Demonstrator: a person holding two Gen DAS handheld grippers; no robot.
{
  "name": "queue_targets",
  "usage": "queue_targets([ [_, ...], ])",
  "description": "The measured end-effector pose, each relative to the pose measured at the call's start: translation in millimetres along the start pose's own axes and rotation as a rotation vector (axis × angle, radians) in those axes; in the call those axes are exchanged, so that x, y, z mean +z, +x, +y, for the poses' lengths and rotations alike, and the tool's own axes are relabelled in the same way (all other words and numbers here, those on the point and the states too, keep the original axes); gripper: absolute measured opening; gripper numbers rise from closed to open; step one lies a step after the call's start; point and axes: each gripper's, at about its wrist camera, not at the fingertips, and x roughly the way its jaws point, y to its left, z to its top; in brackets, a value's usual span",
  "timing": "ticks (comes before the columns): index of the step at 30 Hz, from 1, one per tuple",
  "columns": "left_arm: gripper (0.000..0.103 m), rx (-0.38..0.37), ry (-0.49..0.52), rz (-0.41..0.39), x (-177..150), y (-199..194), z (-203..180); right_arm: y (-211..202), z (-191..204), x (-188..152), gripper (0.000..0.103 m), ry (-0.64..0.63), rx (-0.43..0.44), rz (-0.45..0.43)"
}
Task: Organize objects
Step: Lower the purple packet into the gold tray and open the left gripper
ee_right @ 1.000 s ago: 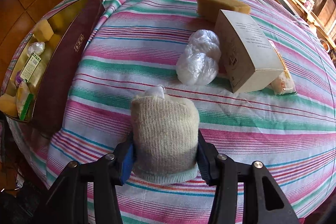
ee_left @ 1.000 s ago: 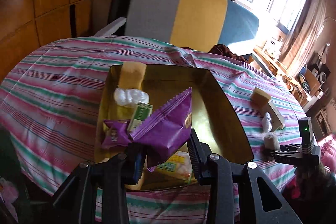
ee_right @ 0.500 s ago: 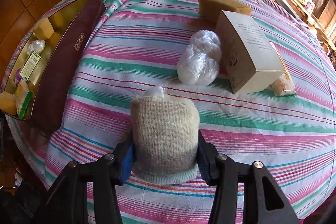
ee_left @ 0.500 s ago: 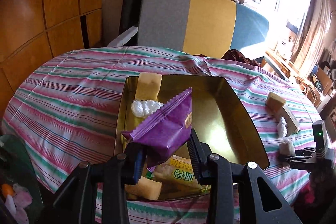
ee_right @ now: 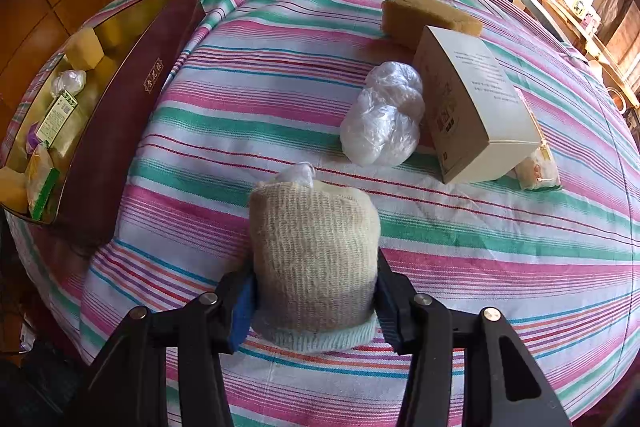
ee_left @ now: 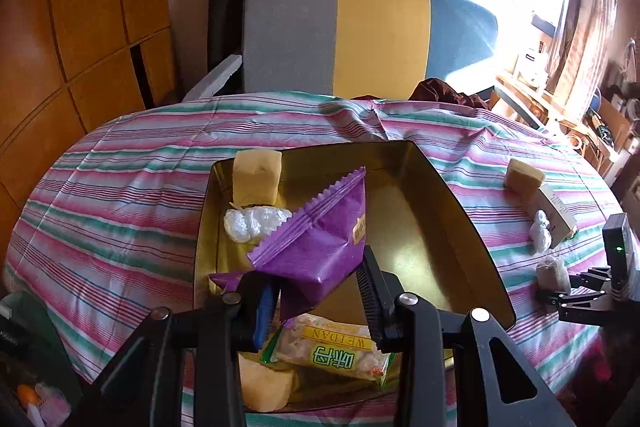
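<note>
Reading "WEIDAN" upside down, snack packet [ee_left: 336, 351] lies in gold tin [ee_left: 452, 211].

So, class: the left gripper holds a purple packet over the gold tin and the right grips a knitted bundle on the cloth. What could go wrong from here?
1. The left gripper pinches the purple packet by one corner only; it might slip or swing.
2. Dropped here, it may land on the snack pack in the gold tin.
3. The right gripper lifting the knitted bundle could snag the striped cloth.

Striped tablecloth [ee_right: 280, 39] over table, gold tin [ee_left: 448, 203], yellow sponge [ee_right: 428, 17], cardboard box [ee_right: 472, 99], plastic wad [ee_right: 384, 115], knitted bundle [ee_right: 316, 255]
</note>
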Motion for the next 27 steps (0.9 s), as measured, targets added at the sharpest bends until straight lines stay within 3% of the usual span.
queue_targets([
  [9,0.038,-0.168,-0.059,0.167,32,67,3,-3,-7,1,0.051,-0.006,-0.002,0.0],
  [16,0.038,-0.123,-0.068,0.254,55,124,8,-3,-10,3,0.051,-0.009,-0.004,0.001],
  [27,0.038,-0.053,-0.036,0.33,65,177,3,-2,-12,7,0.051,-0.011,-0.006,0.002],
])
